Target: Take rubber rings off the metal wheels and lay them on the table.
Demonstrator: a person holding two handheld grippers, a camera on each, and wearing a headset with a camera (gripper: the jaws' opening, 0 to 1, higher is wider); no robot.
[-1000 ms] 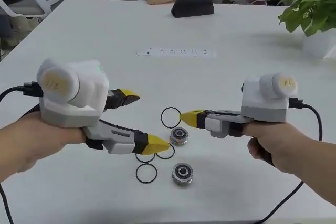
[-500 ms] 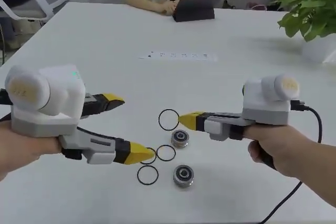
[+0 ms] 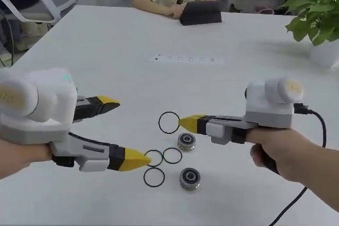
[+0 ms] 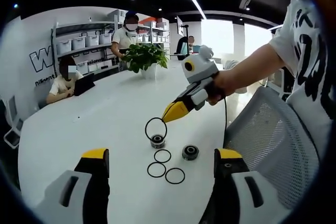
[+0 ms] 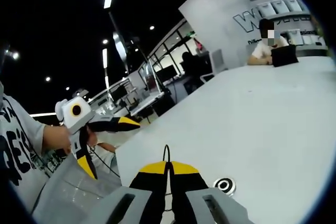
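White table (image 3: 254, 67), long, in an office room. A seated person with a tablet (image 3: 200, 12) is at the far end, a potted plant (image 3: 317, 9) is at the far right corner, and a power strip (image 3: 184, 58) lies flat mid-table.

1. Left gripper (image 3: 122, 129): held in a hand at the near left and aimed across the table. Its jaws are spread wide with nothing between them. In the head view the lower yellow tip overlaps the edge of one loose ring; whether they touch cannot be told.

2. Right gripper (image 3: 188, 122): held in a hand at the near right and pointing left. Its jaws are pinched together on the held ring (image 3: 159, 122), a thin black loop that projects beyond the tips. In the left gripper view the loop appears just above the farther wheel.

3. Farther wheel (image 3: 186, 141): on the table, just under the right gripper's tips.

4. Nearer wheel (image 3: 189, 178): on the table, closer to the person and apart from the first wheel. Whether either wheel carries a ring is too small to tell.

5. Loose rings, three, lie flat on the table in a tight cluster just left of the wheels. Two sit side by side (image 3: 154, 150) (image 3: 181, 155), and the third (image 3: 154, 186) is nearer the person.
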